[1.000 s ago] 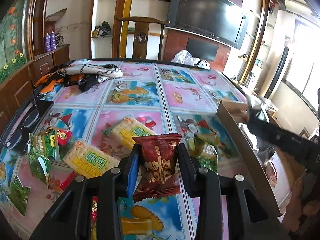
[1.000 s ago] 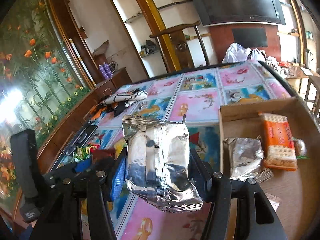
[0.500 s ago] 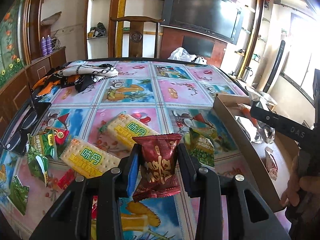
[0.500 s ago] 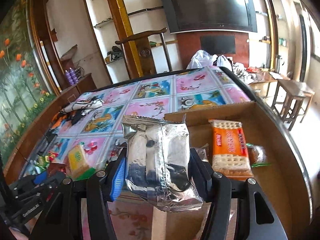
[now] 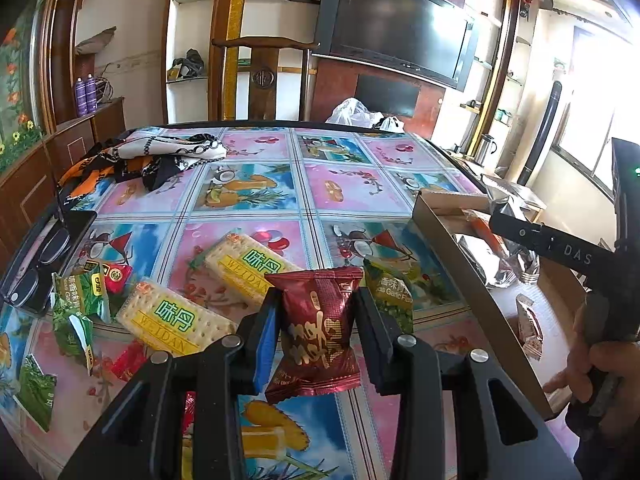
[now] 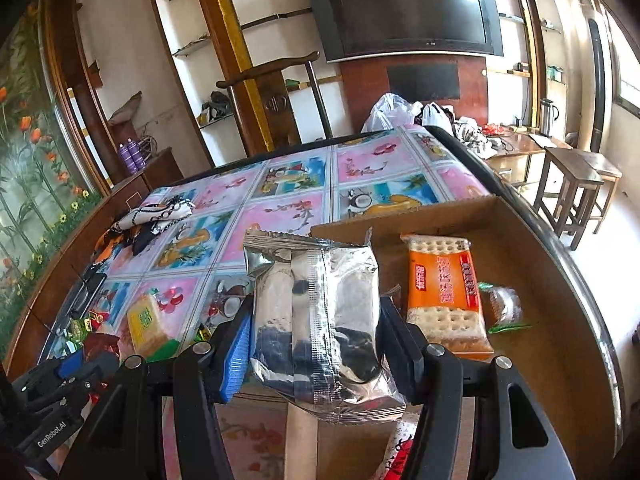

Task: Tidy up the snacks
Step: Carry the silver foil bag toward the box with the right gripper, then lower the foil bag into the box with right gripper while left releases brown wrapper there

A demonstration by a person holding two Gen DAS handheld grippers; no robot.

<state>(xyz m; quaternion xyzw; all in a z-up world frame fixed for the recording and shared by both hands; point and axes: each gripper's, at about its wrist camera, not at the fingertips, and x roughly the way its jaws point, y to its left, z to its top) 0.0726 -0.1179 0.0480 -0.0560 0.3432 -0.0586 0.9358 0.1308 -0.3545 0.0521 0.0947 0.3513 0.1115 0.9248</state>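
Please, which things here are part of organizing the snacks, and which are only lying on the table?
Part of the job:
- red snack packet in left hand-held gripper
- silver packet in right hand-held gripper
- cardboard box
- yellow cracker packs
- green packets

Just lying about:
- patterned scarf
- glasses

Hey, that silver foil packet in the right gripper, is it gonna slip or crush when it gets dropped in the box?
The silver foil packet looks glossy and smooth, so it may slide between the right gripper pads. Its wrapper is creased and puffy, so it probably flexes rather than staying stiff. It seems light, and should land softly in the cardboard box.
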